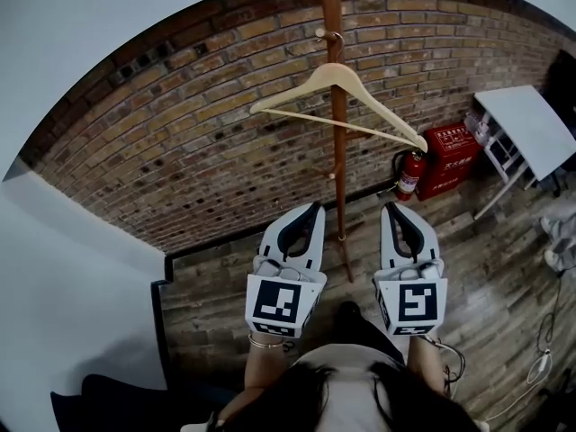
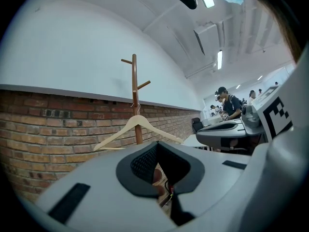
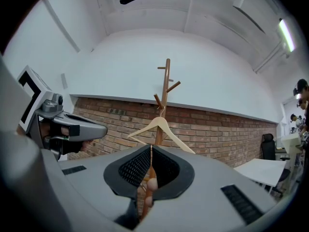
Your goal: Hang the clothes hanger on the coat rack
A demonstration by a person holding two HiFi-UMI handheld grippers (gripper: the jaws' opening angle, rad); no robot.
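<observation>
While the pale wooden clothes hanger (image 1: pixel 301 85) hangs from a peg (image 1: pixel 320 33) on the tall brown wooden coat rack (image 1: pixel 335 7), your left gripper (image 1: pixel 309 208) and right gripper (image 1: pixel 396 208) hover apart from it, jaws pressed together, empty; hanging looks done, so only backing away remains.

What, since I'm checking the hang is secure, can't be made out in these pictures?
- How the hanger sits on its peg: too small to tell in every view.
- Top of the coat rack: cut off by the head view's upper edge.
- Rack foot: hidden behind the bodies of the left gripper and right gripper in their own views.
</observation>
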